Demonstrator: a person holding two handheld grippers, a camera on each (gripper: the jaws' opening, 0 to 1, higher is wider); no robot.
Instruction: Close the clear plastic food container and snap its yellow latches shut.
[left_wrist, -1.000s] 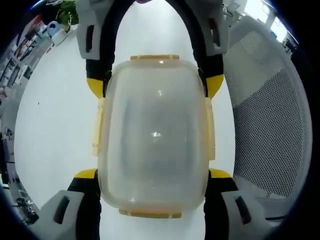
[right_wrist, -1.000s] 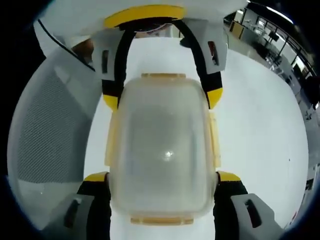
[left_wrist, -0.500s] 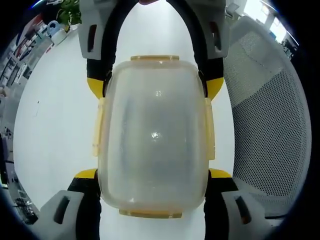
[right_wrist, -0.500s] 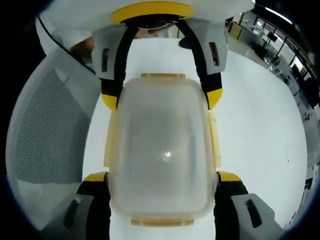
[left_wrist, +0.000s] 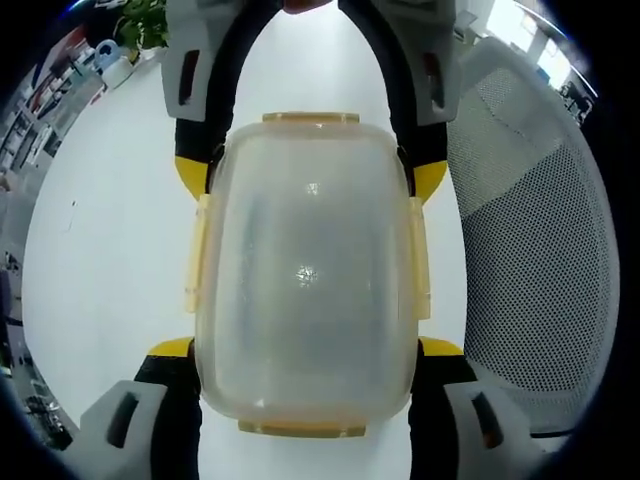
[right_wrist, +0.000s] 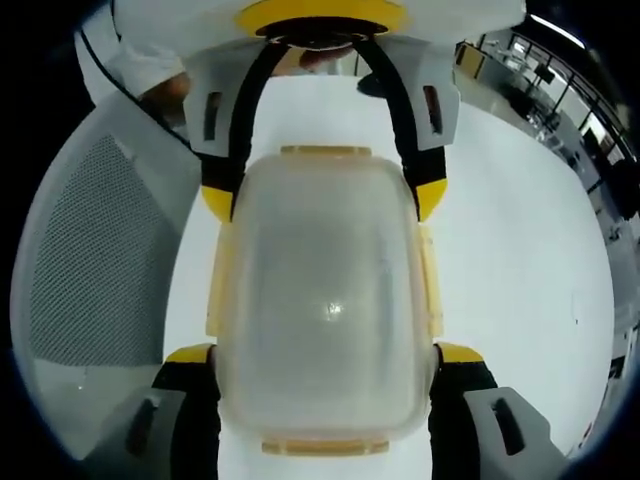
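Observation:
The clear plastic container (left_wrist: 305, 270) with its lid on is held between both grippers over the white table (left_wrist: 110, 230). Yellow latches (left_wrist: 195, 255) lie flat along its sides and ends. In the left gripper view, my left gripper (left_wrist: 305, 350) grips the near end, with a yellow-tipped jaw pressed to each side. My right gripper (left_wrist: 310, 175) grips the far end the same way. In the right gripper view, the container (right_wrist: 325, 300) sits between my right gripper (right_wrist: 325, 355) below and my left gripper (right_wrist: 325, 195) above. Whether the latches (right_wrist: 430, 290) are snapped cannot be told.
A grey mesh chair back (left_wrist: 530, 260) stands close beside the table; it also appears as the chair back (right_wrist: 90, 260) in the right gripper view. Shelves and small items (left_wrist: 100, 60) line the far side of the room. A person's sleeve and hand (right_wrist: 160, 85) show behind the left gripper.
Both grippers keep the same hold on the container. The views have only drifted slightly.

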